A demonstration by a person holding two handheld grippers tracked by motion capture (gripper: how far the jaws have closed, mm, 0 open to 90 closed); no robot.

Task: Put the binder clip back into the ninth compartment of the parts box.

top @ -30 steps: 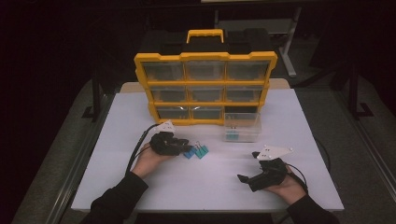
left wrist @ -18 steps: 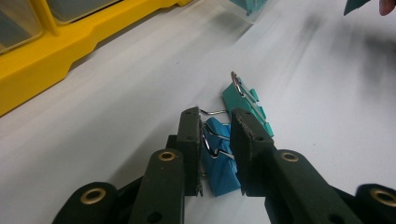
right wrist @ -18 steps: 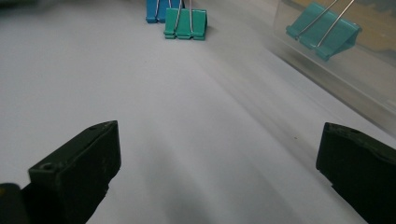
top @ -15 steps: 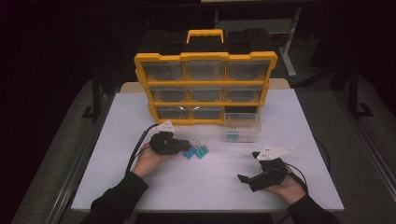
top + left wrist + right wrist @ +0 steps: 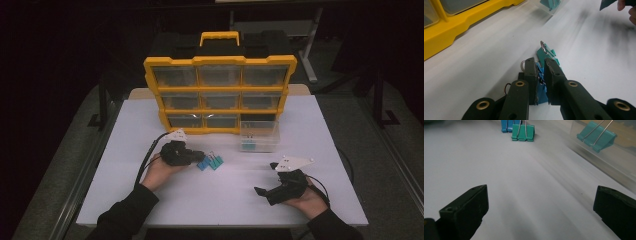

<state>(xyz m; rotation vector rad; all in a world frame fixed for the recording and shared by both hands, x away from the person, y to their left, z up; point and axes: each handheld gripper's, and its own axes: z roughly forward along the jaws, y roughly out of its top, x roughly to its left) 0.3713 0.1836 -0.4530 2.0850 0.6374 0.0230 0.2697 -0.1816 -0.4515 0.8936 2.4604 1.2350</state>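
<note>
Blue binder clip (image 5: 541,87) half-hidden between claw jaws

A blue binder clip (image 5: 541,87) is seen beside a teal binder clip (image 5: 216,162) on the white table (image 5: 210,200). The organizer (image 5: 220,92) is yellow-framed with a black top; the jaws are black.

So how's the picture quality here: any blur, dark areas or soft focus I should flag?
High view: the white table is well lit, the surroundings nearly black. Left gripper view: the left tongs, closed on a blue binder clip, are sharp; the far table is streaked, with a soft shadow at right. Right gripper view: the clear drawer and the table beside it are smeared.
</note>
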